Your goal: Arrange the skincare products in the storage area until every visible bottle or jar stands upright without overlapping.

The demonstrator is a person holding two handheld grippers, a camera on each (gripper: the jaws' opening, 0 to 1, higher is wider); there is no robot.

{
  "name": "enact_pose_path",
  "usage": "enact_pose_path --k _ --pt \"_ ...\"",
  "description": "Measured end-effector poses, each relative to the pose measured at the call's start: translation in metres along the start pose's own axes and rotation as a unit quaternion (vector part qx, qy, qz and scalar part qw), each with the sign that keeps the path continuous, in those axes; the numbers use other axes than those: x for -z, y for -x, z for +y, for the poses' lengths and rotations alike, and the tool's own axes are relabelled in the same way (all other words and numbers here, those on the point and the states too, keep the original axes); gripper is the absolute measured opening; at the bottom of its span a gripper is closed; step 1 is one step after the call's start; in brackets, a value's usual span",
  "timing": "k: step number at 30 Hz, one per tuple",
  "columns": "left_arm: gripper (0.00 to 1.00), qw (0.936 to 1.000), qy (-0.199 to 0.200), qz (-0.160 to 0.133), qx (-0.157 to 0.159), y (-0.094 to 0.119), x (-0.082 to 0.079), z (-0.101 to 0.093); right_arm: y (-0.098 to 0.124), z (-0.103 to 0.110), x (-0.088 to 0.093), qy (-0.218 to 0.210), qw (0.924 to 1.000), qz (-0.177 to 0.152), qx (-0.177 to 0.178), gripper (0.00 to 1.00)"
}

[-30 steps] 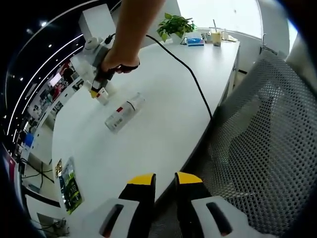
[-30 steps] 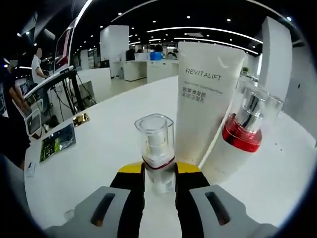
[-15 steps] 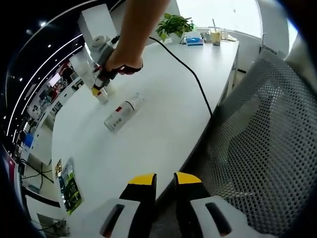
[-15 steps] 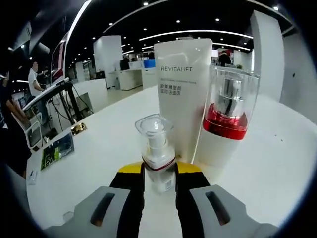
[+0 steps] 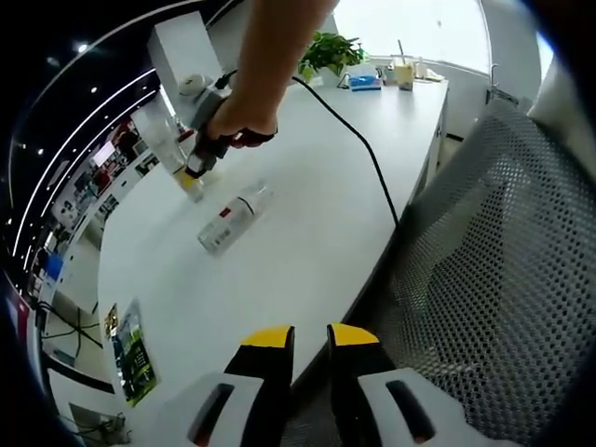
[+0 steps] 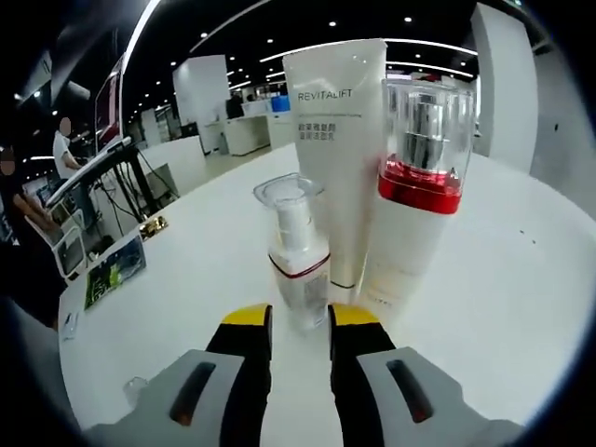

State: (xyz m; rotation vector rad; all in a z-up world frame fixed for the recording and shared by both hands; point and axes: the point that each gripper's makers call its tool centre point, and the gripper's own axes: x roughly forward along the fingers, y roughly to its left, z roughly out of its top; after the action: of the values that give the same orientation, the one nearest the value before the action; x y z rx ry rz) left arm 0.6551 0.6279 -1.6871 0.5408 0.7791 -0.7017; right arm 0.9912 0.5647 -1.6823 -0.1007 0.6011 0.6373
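Right hand-held gripper [image 6: 299, 321] parted around small pump bottle [image 6: 298, 256], white tube [image 6: 333, 149] and red-collared bottle [image 6: 417, 186] behind.

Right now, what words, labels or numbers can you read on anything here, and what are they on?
"REVITALIFT": on the white tube, near its top.
Lines under that word on the tube: too small to read.
Print low on the red-collared bottle: too faint to read.
Label on the lying bottle: blurred, unreadable.
Green leaflet on the table: too small to read.

Three products upright [image 6: 298, 261] — one bottle [image 5: 233, 218] lying flat.
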Motion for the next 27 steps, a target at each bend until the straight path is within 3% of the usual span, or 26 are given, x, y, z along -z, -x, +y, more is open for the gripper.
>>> enact_pose_path --k 10,16,27 --pt "0.15 1.0 0.001 0.001 -0.004 0.0 0.001 0.001 0.011 -0.002 -0.015 0.0 0.9999 -0.015 0.004 0.14" --pt "0.15 1.0 -0.001 0.001 -0.007 0.0 0.001 0.001 0.008 0.002 -0.018 0.006 0.9999 -0.008 0.0 0.08" --pt "0.15 0.9999 0.002 0.003 -0.015 0.001 0.002 0.004 -0.004 -0.008 -0.019 -0.016 0.9998 0.001 0.014 0.08"
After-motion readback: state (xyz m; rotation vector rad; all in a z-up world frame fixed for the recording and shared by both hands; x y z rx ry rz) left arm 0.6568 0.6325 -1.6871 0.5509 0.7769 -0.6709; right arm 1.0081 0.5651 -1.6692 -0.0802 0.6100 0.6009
